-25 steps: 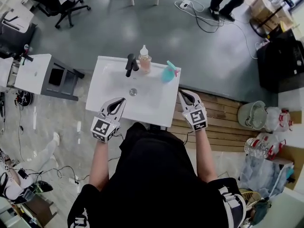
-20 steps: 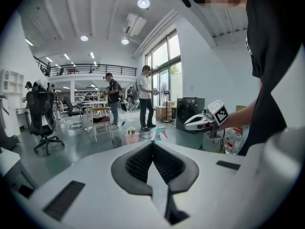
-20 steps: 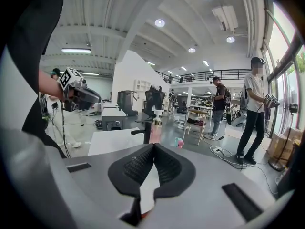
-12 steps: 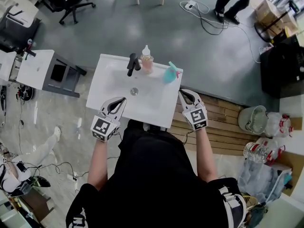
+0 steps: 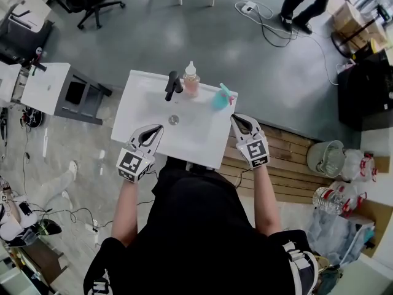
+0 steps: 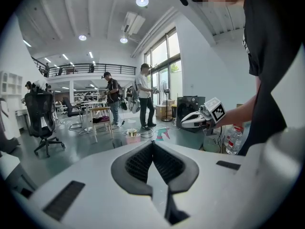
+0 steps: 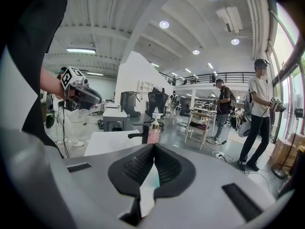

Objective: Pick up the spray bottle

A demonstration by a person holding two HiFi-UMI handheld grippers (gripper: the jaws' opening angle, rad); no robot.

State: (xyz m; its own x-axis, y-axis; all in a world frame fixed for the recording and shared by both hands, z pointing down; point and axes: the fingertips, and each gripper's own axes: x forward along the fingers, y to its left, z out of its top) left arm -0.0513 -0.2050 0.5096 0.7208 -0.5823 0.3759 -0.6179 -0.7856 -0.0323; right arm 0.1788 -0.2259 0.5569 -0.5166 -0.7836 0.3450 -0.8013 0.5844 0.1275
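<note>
Ahead of both grippers' fingers stands a white sink (image 5: 140, 97) with a drain (image 5: 174, 120) in its basin. Along its far rim sit a black tap (image 5: 172, 85), a pink bottle (image 5: 191, 80) and the teal spray bottle (image 5: 221, 97), just beyond the right gripper's (image 5: 236, 118) tips and apart from them. Grey floor (image 5: 245, 48) lies beyond, wooden decking (image 5: 295, 152) to the right. The left gripper (image 5: 153, 129) hangs over the near rim. Both pairs of fingers are pressed together, holding nothing.

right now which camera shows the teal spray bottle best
The head view: it shows the whole teal spray bottle from above, on the sink's back right corner. The left gripper view catches it small, just over that gripper's jaws. In the right gripper view the jaws almost wholly cover it.
</note>
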